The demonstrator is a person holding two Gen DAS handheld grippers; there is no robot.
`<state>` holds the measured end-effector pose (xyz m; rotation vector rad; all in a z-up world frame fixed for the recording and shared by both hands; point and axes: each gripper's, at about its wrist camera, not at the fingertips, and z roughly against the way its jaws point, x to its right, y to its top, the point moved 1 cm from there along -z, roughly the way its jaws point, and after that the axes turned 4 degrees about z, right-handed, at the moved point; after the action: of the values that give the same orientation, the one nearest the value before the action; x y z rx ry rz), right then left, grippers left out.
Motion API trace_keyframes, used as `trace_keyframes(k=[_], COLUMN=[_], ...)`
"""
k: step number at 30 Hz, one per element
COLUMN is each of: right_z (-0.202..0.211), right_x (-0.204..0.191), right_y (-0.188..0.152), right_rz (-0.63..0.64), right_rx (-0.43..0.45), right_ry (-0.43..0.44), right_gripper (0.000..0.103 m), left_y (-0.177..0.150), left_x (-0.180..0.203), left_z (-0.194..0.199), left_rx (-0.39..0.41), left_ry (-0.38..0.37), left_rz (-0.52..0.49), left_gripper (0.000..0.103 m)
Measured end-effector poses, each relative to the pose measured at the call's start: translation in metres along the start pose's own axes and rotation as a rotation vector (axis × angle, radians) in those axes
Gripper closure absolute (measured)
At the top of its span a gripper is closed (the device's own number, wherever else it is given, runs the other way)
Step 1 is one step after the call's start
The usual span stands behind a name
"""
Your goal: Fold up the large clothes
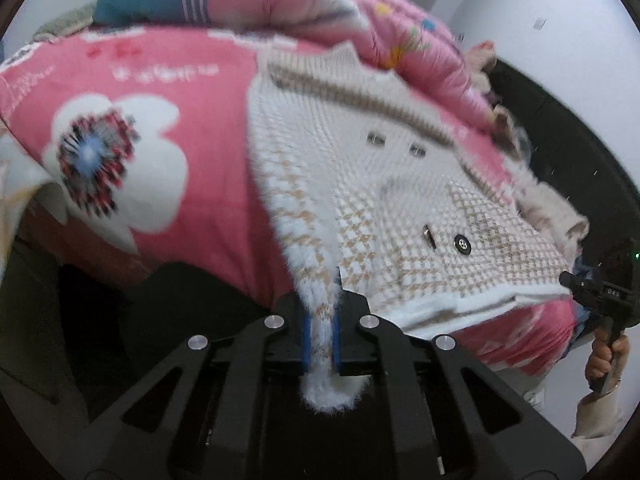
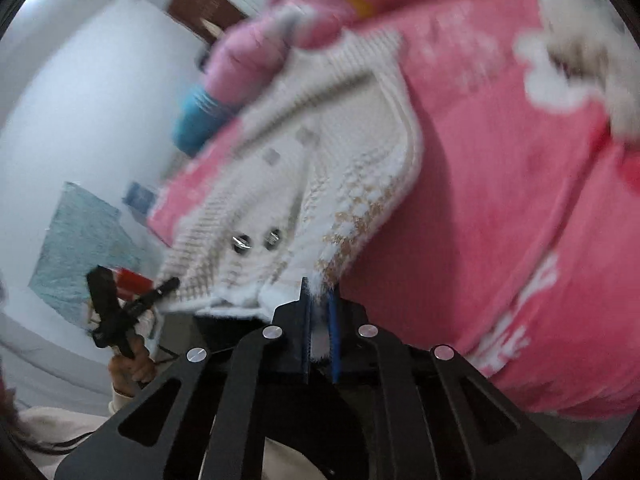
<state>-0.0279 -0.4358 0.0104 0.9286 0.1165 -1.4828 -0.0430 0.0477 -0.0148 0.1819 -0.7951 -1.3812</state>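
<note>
Left gripper [image 1: 320,312] clamped on fuzzy cardigan [image 1: 400,184] hem. Right gripper [image 2: 319,312] clamped on opposite hem corner. Cardigan spread over pink blanket [image 1: 192,168].

- One knitted cardigan [image 1: 400,184], spread on the pink blanket [image 1: 192,168]
- Two grippers: left gripper [image 1: 320,312] and right gripper [image 2: 320,316], both at the cardigan's hem
- One dark round button [image 1: 463,245] plainly on the cardigan
- One pink quilt [image 1: 320,4] behind the cardigan
</note>
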Motion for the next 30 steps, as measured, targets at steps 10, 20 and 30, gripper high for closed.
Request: trace_keyframes(k=[10, 20, 30], right_z=[-0.016, -0.05, -0.107], right_x=[0.009, 0.015, 0.05], right_y=[0.02, 0.118, 0.18], right_rz=[-0.054, -0.072, -0.165], right_rx=[0.045, 0.16, 0.177], right_ry=[0.085, 0.134, 0.097], right_gripper=[0.096, 0.096, 0.095], left_y=[0.015, 0.107, 0.165], left_x=[-0.007, -0.006, -0.028], left_z=[-0.007, -0.039, -0.119], left_rx=[-0.001, 0.044, -0.039], left_ry=[-0.038, -0.063, -0.024], left_rz=[0.052, 0.075, 0.106], left_gripper=[0.096, 0.096, 0.092])
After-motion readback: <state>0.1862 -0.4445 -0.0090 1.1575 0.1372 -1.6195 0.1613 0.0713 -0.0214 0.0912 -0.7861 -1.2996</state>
